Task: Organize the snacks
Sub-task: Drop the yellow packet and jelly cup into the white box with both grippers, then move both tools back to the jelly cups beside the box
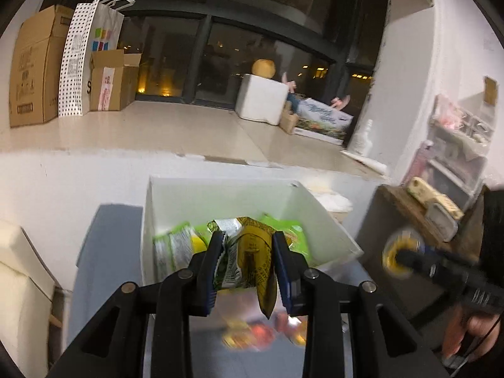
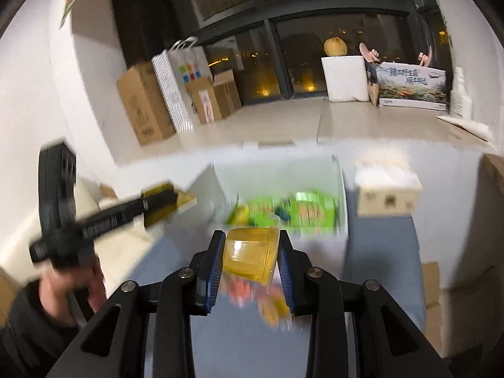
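Pinching a crumpled yellow foil snack packet (image 1: 252, 261) between its blue-padded fingers, the left gripper (image 1: 247, 267) holds it just above the near edge of the white open-topped box (image 1: 220, 195); the packet's lower corner hangs down between the jaws, and its print is too creased to read. Below the fingers, a blurred red-and-orange patch (image 1: 252, 334) lies on the grey surface, too smeared to identify. Just beyond the fingertips, green snack bags (image 1: 176, 245) lie inside the box, partly hidden behind the held packet.

Seen from the right wrist, the right gripper (image 2: 250, 261) clamps a translucent yellow plastic cup-shaped container (image 2: 250, 260), its far end cut off by motion blur. Under it sit more blurred orange and yellow shapes (image 2: 267, 299) that cannot be made out. Ahead lies the same box with green bags (image 2: 302, 211), heavily smeared. To the right of the box stands a pale cardboard carton (image 2: 387, 192). Far beyond, brown cardboard boxes (image 1: 34, 66) lean against the wall beside dark windows (image 1: 220, 47).
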{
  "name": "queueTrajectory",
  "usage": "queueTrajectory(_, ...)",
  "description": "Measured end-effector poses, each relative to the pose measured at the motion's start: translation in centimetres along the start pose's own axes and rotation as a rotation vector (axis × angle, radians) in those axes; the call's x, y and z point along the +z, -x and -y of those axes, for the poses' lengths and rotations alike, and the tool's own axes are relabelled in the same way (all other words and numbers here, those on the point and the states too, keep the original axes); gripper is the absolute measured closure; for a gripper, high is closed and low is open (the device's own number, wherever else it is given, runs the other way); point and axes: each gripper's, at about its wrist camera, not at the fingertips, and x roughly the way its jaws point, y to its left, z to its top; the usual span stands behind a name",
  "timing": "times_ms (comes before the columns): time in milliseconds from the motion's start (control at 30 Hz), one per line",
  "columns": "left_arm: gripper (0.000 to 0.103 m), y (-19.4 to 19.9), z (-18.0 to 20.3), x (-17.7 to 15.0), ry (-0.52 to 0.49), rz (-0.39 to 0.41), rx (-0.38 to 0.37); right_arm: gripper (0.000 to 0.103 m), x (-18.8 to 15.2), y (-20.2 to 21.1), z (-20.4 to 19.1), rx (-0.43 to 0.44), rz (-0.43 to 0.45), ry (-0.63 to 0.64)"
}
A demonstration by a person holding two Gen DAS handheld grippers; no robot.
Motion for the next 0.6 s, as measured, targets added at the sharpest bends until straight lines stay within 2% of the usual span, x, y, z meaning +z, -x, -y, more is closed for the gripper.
queueTrajectory(67,0.067,-1.7,-0.8,0.6,0.009,-0.030,0.009,0.068,1.6,-2.3,0.7,0.004,-0.016,-0.018)
queueTrajectory(133,0.064,-3.3,-1.5,0.5,0.005,-0.054,0.060,0.068,2.6,-5.0,1.4,-0.012,-0.054,-0.032)
queueTrajectory(167,0.056,-4.1,-1.7,0.4,0.005,-0.073,0.076,0.068,2.8,-6.4,1.9,-0.030,-0.082,-0.044)
queueTrajectory(200,0.034,-4.6,-1.8,0.1,0.006,-0.086,0.086,0.065,2.9,-7.5,2.3,-0.038,-0.104,-0.060)
queueTrajectory(233,0.020,-4.8,-2.1,-0.2,0.007,-0.096,0.099,0.040,2.7,-8.1,2.8,-0.044,-0.122,-0.077)
queueTrajectory(267,0.000,-4.8,-2.1,-0.6,0.006,-0.091,0.105,0.024,2.4,-8.4,3.2,-0.051,-0.136,-0.101)
queueTrajectory(300,0.000,-4.5,-2.1,-1.0,-0.004,-0.076,0.107,0.006,2.0,-8.2,3.5,-0.042,-0.129,-0.123)
queueTrajectory(367,0.000,-4.1,-2.2,-1.6,-0.020,-0.088,0.101,0.005,1.5,-7.6,3.8,-0.019,-0.112,-0.133)
queueTrajectory(433,0.000,-3.5,-2.3,-2.0,-0.022,-0.094,0.098,0.004,0.9,-6.7,3.7,-0.036,-0.098,-0.126)
queueTrajectory(500,0.000,-2.4,-2.1,-2.3,-0.029,-0.082,0.098,0.000,0.6,-5.3,3.5,-0.020,-0.062,-0.125)
queueTrajectory(600,0.000,-0.7,-1.2,-2.8,-0.059,-0.068,0.110,0.000,0.3,-3.2,2.7,-0.018,-0.024,-0.107)
